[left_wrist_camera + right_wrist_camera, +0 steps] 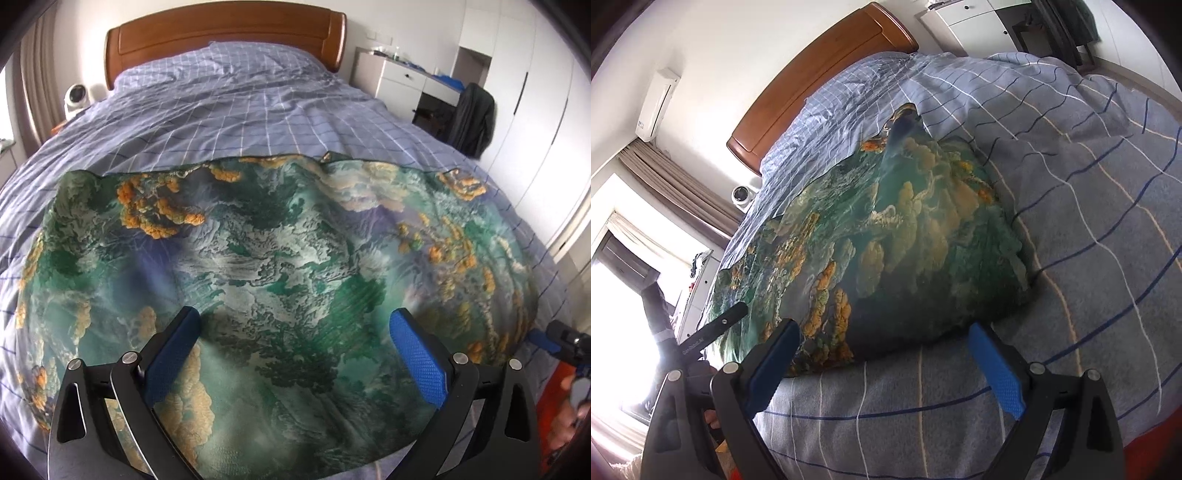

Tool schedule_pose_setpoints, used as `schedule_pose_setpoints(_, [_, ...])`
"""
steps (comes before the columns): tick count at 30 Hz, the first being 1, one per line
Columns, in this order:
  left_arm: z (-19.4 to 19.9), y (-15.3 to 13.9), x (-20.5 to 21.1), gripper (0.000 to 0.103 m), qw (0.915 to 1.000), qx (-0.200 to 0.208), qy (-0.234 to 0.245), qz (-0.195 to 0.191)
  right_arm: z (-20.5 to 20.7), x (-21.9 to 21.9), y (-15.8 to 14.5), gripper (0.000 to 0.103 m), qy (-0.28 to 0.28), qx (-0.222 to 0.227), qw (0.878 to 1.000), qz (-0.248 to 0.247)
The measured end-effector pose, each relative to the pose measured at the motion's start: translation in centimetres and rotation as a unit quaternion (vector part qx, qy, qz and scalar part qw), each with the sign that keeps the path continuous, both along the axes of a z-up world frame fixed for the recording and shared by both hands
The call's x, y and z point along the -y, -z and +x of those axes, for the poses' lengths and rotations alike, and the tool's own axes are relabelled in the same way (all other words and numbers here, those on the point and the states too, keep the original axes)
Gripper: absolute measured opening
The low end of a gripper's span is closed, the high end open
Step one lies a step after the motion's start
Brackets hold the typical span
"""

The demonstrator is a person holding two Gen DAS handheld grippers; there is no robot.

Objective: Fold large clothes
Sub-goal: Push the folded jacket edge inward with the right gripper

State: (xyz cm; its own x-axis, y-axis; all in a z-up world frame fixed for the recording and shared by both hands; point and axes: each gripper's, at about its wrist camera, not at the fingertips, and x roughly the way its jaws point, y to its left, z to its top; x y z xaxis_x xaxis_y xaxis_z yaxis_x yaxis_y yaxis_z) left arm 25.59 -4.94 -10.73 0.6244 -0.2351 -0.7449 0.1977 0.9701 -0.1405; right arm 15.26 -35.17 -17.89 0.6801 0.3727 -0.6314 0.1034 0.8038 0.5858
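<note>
Green printed garment point(266, 258) lies spread nearly flat on the bed point(221, 110), its orange-and-teal pattern facing up and its far edge rippled, with a small point sticking up near the middle of that edge. Left gripper point(295, 325) hovers over the near half of the cloth, jaws wide apart, holding nothing. Right gripper point(882, 339) sits off the garment's right side, just beside its near corner, jaws also spread and empty, over the checked blue duvet point(1071, 221).

Both seem poised for a grab, so the fold looks about to start. Best play here: each gripper takes 1 near corner, pinching only the garment's layers and not the duvet under it. Lift both evenly and carry them toward the headboard point(225, 33), keeping the edge taut so the thin fabric doesn't bunch.
</note>
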Motion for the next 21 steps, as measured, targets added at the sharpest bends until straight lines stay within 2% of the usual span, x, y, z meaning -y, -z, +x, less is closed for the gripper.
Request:
schedule_pose_setpoints(6, [-0.5, -1.1, 0.4, 0.102, 0.9996, 0.023, 0.016, -0.007, -0.1, 0.2, 0.2, 0.096, 0.004, -0.002, 1.000, -0.002])
schedule_pose_setpoints(9, [-1.0, -0.7, 1.3, 0.102, 0.9985, 0.028, 0.047, -0.003, -0.1, 0.6, 0.3, 0.096, 0.011, -0.002, 1.000, -0.003])
schedule_pose_setpoints(12, [-1.7, -0.2, 2.0, 0.102, 0.9955, 0.029, 0.089, -0.017, -0.2, 1.0, 0.4, 0.096, 0.021, -0.004, 1.000, -0.002])
schedule_pose_setpoints(15, [-1.8, 1.4, 3.2, 0.102, 0.9909, 0.012, 0.134, -0.014, 0.0, 1.1, 0.7, 0.096, 0.023, -0.008, 1.000, 0.014])
schedule_pose_setpoints(18, [-1.9, 2.3, 3.9, 0.102, 0.9891, 0.008, 0.147, 0.000, 0.6, 0.9, 1.1, 0.096, 0.017, -0.009, 0.999, 0.026])
schedule_pose_setpoints(21, [-1.2, 2.6, 3.6, 0.102, 0.9886, -0.014, 0.149, -0.018, 1.4, 1.1, 1.6, 0.096, 0.030, -0.014, 0.999, 0.030])
